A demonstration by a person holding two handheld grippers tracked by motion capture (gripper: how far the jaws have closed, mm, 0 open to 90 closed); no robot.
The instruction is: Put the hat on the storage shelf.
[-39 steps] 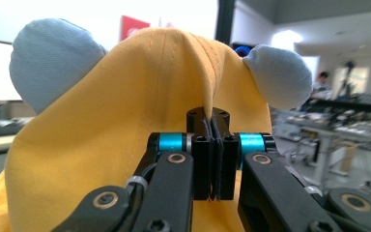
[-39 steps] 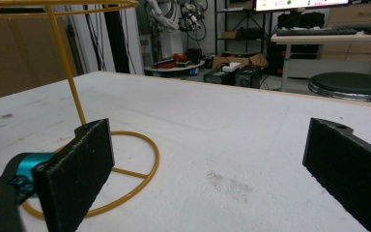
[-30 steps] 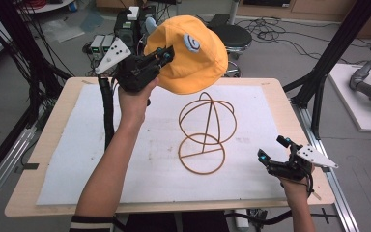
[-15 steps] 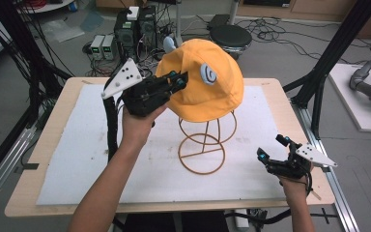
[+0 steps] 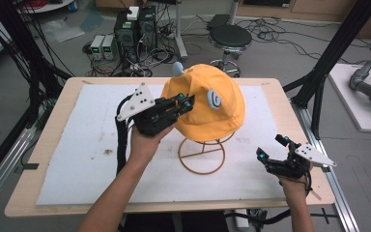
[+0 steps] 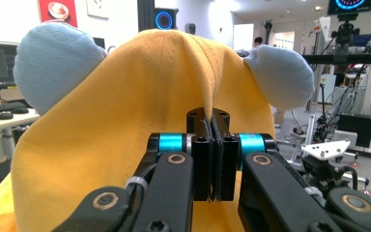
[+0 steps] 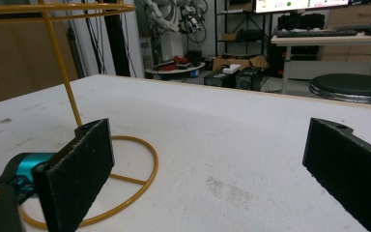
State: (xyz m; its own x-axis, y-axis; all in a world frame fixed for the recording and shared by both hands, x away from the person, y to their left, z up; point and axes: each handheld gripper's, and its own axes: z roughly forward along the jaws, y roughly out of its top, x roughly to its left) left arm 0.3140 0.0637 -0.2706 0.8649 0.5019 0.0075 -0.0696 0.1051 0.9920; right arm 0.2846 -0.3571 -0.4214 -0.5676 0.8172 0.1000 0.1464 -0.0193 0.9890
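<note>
Orange cap (image 5: 205, 108) draped over top of yellow wire stand (image 5: 202, 155), crown up; not yet let go. Left gripper (image 5: 186, 102) clamped on a pinch of cap fabric at the side nearest it; in left gripper view, jaws closed flat on an orange fold (image 6: 211, 108), pale blue ears (image 6: 53, 63) either side. Right gripper (image 5: 265, 155) parted wide, holding nothing, resting low on white mat (image 5: 77, 145), well apart from cap, to the right of stand base. In right gripper view, stand's base ring (image 7: 140, 179) just beyond left pad, nothing between pads.

Risks, judged:
- Cap seated off-centre toward left gripper; on release could slide off the frame on that side.
- Pull on pinched fold during release could drag cap, or tip the light wire stand; no second hold on stand.
- Fabric may snag on pads if jaws open slowly.

Orientation: crown points up, opening down over frame. Brim not clearly visible, so front direction and long axis cannot be told. Swirl patch (image 5: 214, 99) faces toward right gripper.
</note>
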